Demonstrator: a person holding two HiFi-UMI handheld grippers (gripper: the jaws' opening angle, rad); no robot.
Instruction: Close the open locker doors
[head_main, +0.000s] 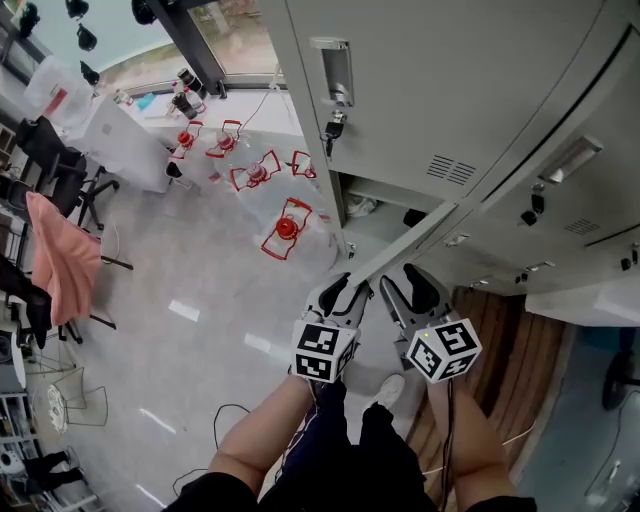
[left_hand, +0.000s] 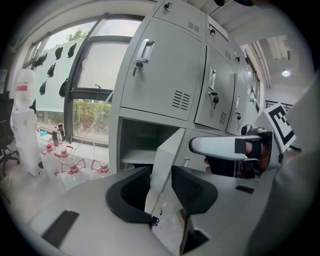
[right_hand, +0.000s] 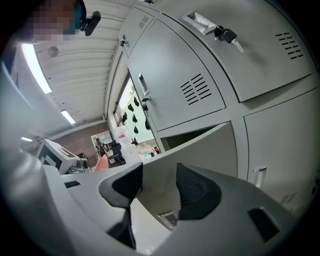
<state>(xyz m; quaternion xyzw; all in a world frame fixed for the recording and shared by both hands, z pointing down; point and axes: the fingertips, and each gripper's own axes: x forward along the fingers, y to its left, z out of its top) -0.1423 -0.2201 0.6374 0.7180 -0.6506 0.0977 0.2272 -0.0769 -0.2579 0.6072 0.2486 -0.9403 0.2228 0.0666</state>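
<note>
**Lower door not yet shut**

The open locker door (head_main: 400, 248) is jutting out from a lower compartment. The left gripper (left_hand: 162, 186) is straddling the door's edge, jaws narrowly apart and not clamping. The right gripper (right_hand: 154, 192) is facing the panel, jaws half-wide and empty. The upper doors (head_main: 440, 90) are sitting closed.

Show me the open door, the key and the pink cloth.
open door (left_hand: 167, 159): left gripper view, on its flat panel.
key (head_main: 334, 127): head view, on the key hanging below the handle.
pink cloth (head_main: 60, 262): head view, on its middle.
</note>
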